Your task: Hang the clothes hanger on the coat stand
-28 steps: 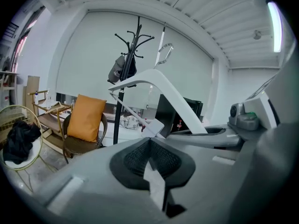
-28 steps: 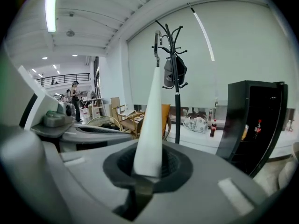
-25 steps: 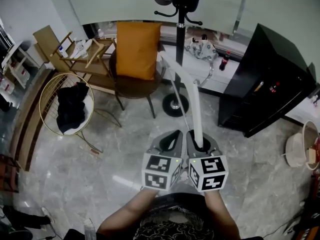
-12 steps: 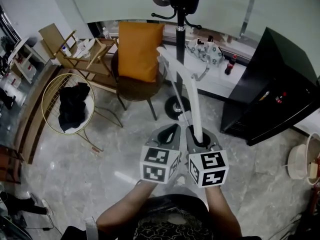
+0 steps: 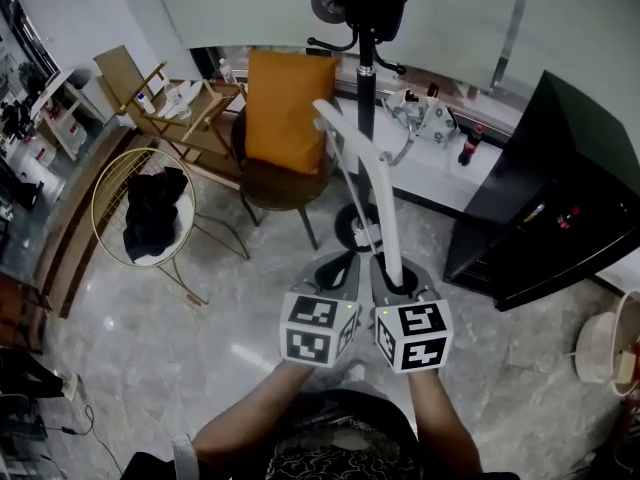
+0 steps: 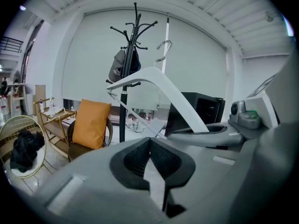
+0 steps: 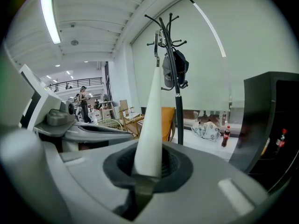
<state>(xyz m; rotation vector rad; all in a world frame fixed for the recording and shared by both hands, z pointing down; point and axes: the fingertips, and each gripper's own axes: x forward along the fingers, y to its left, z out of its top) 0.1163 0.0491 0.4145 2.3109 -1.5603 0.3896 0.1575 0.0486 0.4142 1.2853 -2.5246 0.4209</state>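
The right gripper (image 5: pixel 399 284) clamps one end of the clothes hanger (image 5: pixel 388 218), left gripper (image 5: pixel 341 272) closed empty beside it; open floor (image 5: pixel 240 308) reaches the coat stand (image 5: pixel 366 88) between chair (image 5: pixel 272 180) and black cabinet (image 5: pixel 545 218)

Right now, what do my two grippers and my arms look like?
The left gripper and right gripper are matching grey moulded shells, each with black ribbed pads set in a dark recess. Each carries a white cube printed with black square markers. No sleeves cover your forearms, and you wear a dark patterned top.
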